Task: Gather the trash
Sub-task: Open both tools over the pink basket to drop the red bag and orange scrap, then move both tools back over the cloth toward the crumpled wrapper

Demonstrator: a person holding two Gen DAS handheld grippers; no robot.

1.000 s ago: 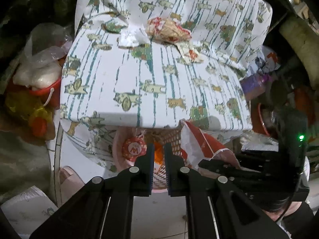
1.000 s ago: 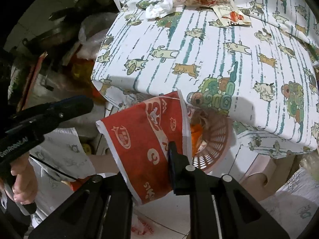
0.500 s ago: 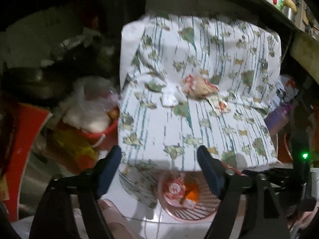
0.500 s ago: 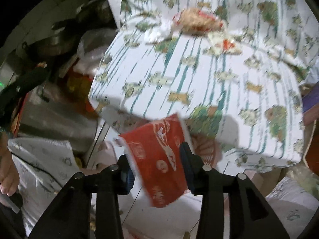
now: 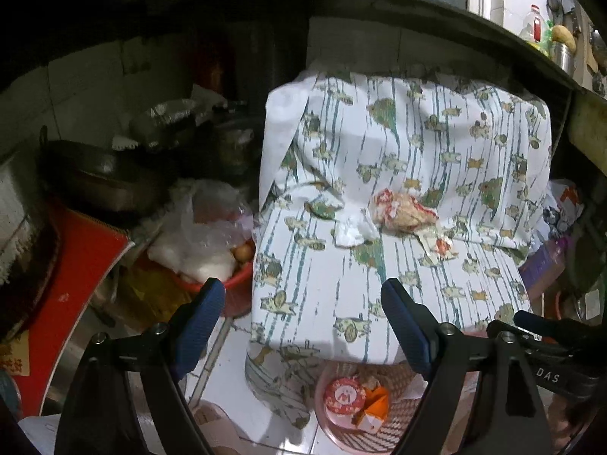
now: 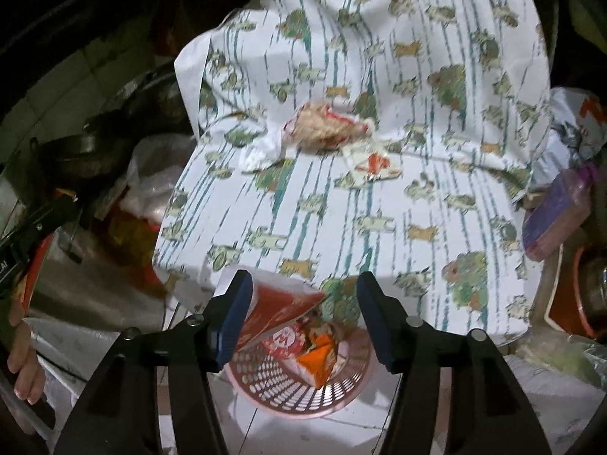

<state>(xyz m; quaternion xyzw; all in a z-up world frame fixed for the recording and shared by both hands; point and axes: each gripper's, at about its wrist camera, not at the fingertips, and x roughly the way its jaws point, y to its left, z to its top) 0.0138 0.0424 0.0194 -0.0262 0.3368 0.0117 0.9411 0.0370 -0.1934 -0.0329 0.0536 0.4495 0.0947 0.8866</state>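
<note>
We let the red carton (image 6: 280, 305) fall clear into the pink basket (image 6: 303, 390); right gripper (image 6: 303, 305) jaws have just been opening, carton loose between them; left gripper (image 5: 303, 322) jaws wide, empty; wrappers (image 5: 402, 212) wait on the counter (image 5: 341, 288).

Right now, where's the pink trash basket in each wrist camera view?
Left wrist: pink trash basket at bottom centre, below the cloth's front edge.
Right wrist: basket at bottom centre, under the gripper.
Shared landmark: crumpled wrapper on the patterned cloth.
</note>
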